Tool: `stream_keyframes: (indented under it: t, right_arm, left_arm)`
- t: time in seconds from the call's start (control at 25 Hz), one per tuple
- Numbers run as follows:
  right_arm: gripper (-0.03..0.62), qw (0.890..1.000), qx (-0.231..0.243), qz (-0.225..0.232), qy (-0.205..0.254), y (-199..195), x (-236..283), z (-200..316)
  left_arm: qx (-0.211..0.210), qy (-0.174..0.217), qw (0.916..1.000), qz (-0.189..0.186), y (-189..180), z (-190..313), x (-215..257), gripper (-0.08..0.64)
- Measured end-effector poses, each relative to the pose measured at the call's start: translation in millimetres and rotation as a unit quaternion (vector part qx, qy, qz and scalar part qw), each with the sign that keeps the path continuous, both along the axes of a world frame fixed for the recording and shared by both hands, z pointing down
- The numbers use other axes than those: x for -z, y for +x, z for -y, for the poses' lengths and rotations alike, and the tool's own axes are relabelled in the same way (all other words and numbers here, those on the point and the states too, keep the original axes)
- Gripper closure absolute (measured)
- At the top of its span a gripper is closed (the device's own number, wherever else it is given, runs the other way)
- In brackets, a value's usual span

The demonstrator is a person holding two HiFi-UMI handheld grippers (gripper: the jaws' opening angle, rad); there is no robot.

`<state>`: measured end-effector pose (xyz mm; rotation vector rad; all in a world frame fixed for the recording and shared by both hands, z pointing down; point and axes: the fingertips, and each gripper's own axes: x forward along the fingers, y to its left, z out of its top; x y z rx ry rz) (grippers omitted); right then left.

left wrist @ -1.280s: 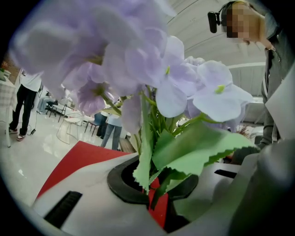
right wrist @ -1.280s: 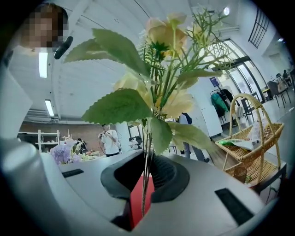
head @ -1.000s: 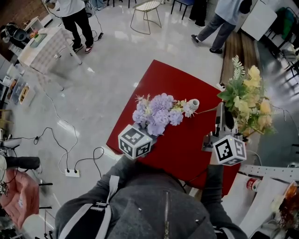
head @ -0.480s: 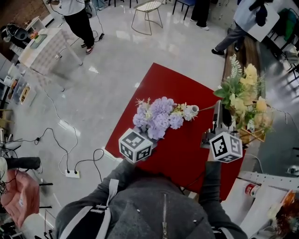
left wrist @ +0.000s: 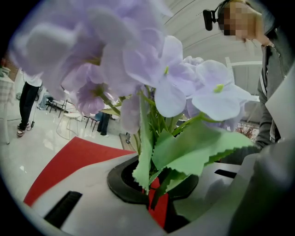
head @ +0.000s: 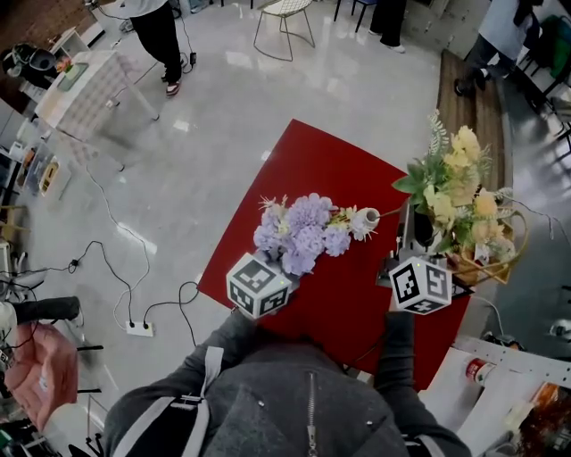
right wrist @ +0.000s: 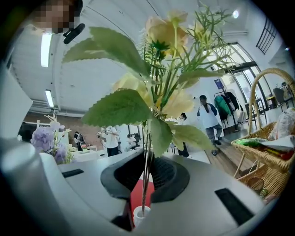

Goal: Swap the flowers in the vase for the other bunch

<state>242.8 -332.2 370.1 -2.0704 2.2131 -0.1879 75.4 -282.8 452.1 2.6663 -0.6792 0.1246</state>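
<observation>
Right hand-held gripper point(right wrist: 145, 184) pinches yellow flowers point(head: 455, 192), stems in the white vase point(head: 368, 218). Left hand-held gripper point(left wrist: 156, 197) clamps purple flowers point(head: 299, 228) beside it.

Glossy pale floor point(head: 223, 116) surrounds a red desk point(head: 326, 299). A wire chair point(head: 285, 11) and a checked-cloth table point(head: 89, 82) stand beyond. Cables run to a power strip point(head: 138, 328). Strip lights point(right wrist: 45, 48) hang overhead.

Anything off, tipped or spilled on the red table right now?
Nothing stands out. The left gripper holds the purple bunch, the right gripper the yellow bunch, its stems at the vase mouth; no spill.
</observation>
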Motion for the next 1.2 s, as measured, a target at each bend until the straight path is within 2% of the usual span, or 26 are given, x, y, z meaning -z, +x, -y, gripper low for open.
stream_keyframes:
  t: [0.48, 0.64, 0.88, 1.2]
  right_arm:
    - [0.560, 0.999, 0.013, -0.018, -0.030, -12, -38, 14]
    - [0.560, 0.999, 0.020, -0.011, -0.039, -17, -56, 15]
    - [0.560, 0.998, 0.045, -0.011, -0.039, -27, -79, 14]
    - [0.560, 0.997, 0.054, -0.023, -0.044, -32, -99, 13]
  left_arm:
    - [0.005, -0.019, 0.9997, 0.014, 0, 8, -13, 0.511]
    - [0.010, -0.023, 0.9995, 0.019, -1, 9, -18, 0.511]
    - [0.019, -0.025, 0.9992, 0.024, -1, 9, -22, 0.511]
    - [0.028, -0.026, 0.9990, 0.022, -1, 9, -23, 0.511]
